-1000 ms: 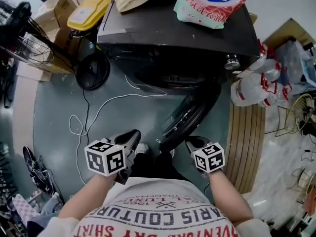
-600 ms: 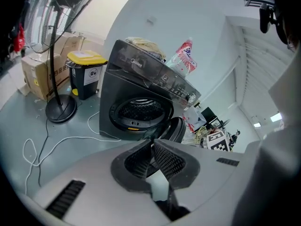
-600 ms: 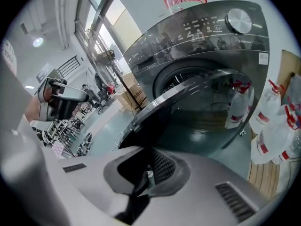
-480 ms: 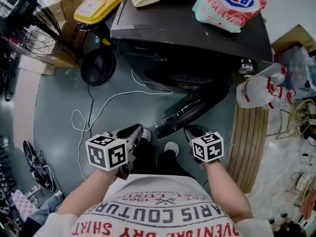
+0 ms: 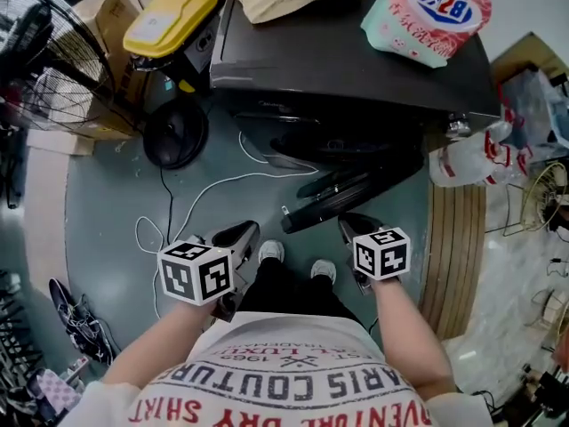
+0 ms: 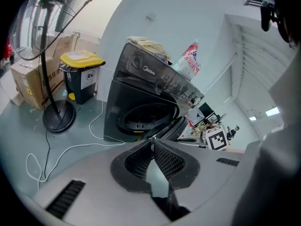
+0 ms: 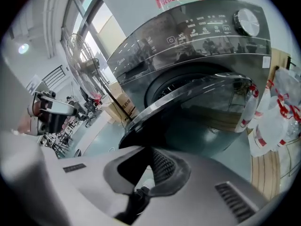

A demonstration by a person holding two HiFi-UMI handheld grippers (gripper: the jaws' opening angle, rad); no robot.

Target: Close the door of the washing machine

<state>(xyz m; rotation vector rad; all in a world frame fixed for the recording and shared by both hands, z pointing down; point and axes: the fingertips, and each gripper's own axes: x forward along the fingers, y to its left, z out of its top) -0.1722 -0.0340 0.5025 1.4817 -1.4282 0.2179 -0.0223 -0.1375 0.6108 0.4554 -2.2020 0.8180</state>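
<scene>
**Door half swung: a glancing push is risking a miss at the latch**

Nearest us, we are holding the left gripper [image 5: 242,237] low, its jaws pressed together on nothing, apart from the door. We are holding the right gripper [image 5: 354,228] pinched together too, and empty. It is sitting just beside the outer face of the door [image 5: 347,198], though we are not managing to tell whether it is touching.

The door is standing roughly halfway between open and closed. It is hinged at our right, and its free edge is pointing toward our left, out from the opening [image 7: 162,86].

We are judging the main risk to be slip. The face is curved and glossy, and narrow closed tips pushing at an angle are likely to skate off it. Pushing near the hinge side is giving us little leverage, so the door may be arriving too softly and resting ajar instead of latching. Pushing too hard is risking a bounce back out.

Beyond, on the washer [image 5: 347,60], a bag [image 5: 431,7] is overhanging the top's edge, and a slam may be jolting it. To the left, a cable [image 5: 209,185] is trailing across the floor, and stepping forward is risking a snag.
</scene>
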